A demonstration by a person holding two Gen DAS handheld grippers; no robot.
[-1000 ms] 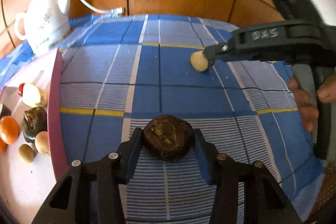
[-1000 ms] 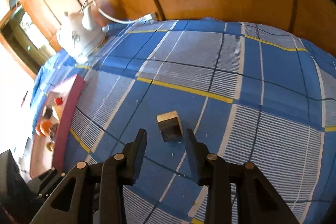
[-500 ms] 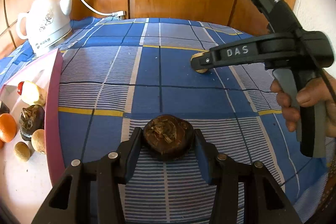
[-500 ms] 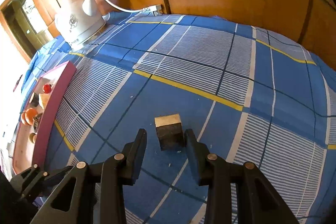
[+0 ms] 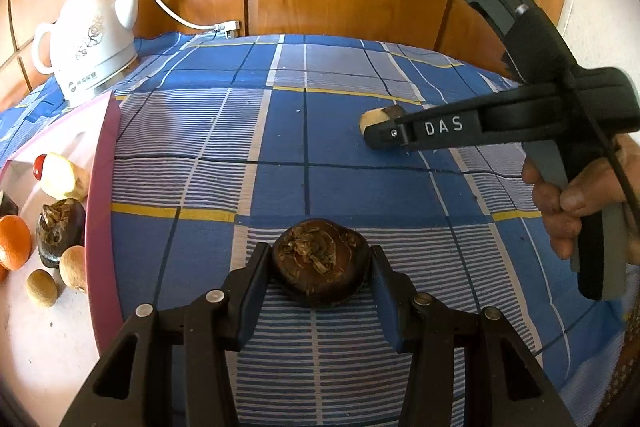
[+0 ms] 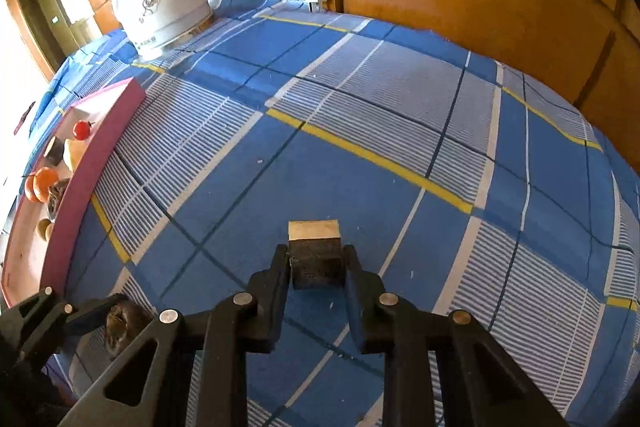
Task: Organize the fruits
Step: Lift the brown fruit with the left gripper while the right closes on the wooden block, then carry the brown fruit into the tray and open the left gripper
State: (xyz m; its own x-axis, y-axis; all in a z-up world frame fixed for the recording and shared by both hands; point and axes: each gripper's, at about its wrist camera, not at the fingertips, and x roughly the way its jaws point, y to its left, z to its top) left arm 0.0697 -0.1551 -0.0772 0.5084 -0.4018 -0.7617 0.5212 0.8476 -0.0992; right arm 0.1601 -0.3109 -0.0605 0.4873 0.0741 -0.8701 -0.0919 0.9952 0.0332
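Note:
My left gripper (image 5: pixel 320 263) is shut on a dark brown round fruit (image 5: pixel 320 261), held just above the blue checked cloth. My right gripper (image 6: pixel 316 261) is closed around a short cut piece with a dark skin and pale cut face (image 6: pixel 315 255) that rests on the cloth; in the left wrist view the same piece (image 5: pixel 378 117) shows at the right gripper's tip (image 5: pixel 380 135). A pink-rimmed white tray (image 5: pixel 102 187) at the left holds an orange (image 5: pixel 14 243), a dark fruit (image 5: pixel 60 231), a pale peeled piece (image 5: pixel 64 177) and small brown fruits.
A white electric kettle (image 5: pixel 88 43) with its cord stands at the back left of the table (image 5: pixel 280 131), just behind the tray. Wooden panels close off the far side. The tray (image 6: pixel 96 163) also shows at the left of the right wrist view.
The right gripper moved forward over the cut piece and closed its fingers around it. The left gripper kept its hold on the dark fruit, nearly still.

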